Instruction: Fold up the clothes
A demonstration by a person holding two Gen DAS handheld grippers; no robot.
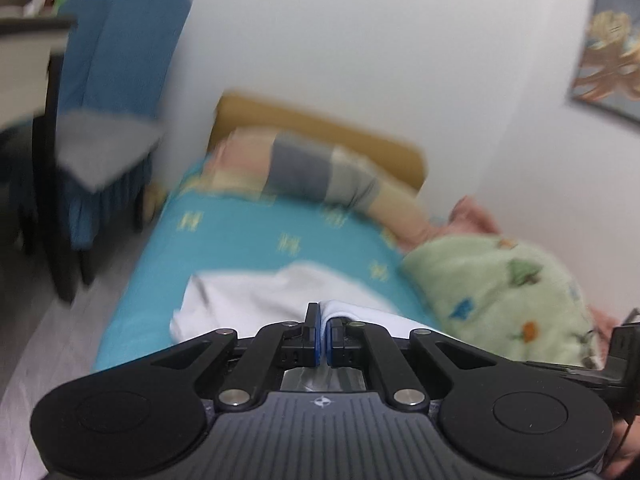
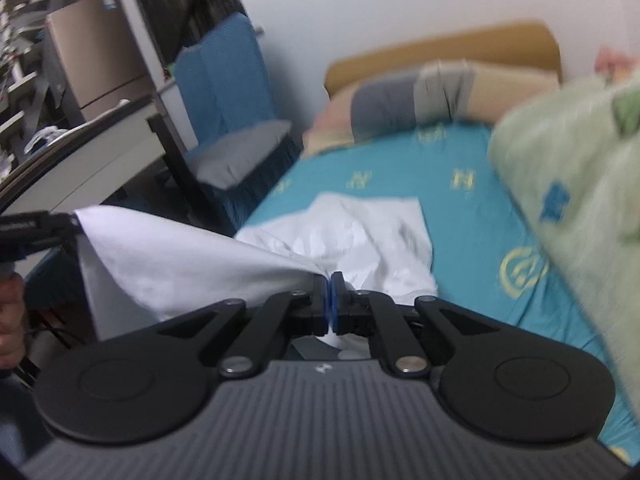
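Observation:
A white garment [image 1: 248, 300] lies crumpled on the teal bed sheet [image 1: 240, 236]. In the left wrist view my left gripper [image 1: 322, 318] is shut on a fold of its white cloth. In the right wrist view my right gripper [image 2: 330, 284] is shut on another edge of the white garment [image 2: 360, 232]. From there a lifted span of cloth stretches left to my left gripper [image 2: 74, 222], which pinches its corner above the bed's edge. The rest of the garment rests on the sheet [image 2: 460, 216] beyond my right gripper. A hand [image 2: 12, 320] shows at the left edge.
A bunched green blanket [image 1: 500, 288] [image 2: 568, 168] fills the bed's right side. A striped pillow [image 1: 312, 168] [image 2: 420, 92] lies against the tan headboard [image 1: 320, 128]. A blue-covered chair [image 1: 112, 64] [image 2: 228, 76] and a desk [image 2: 100, 152] stand to the left of the bed.

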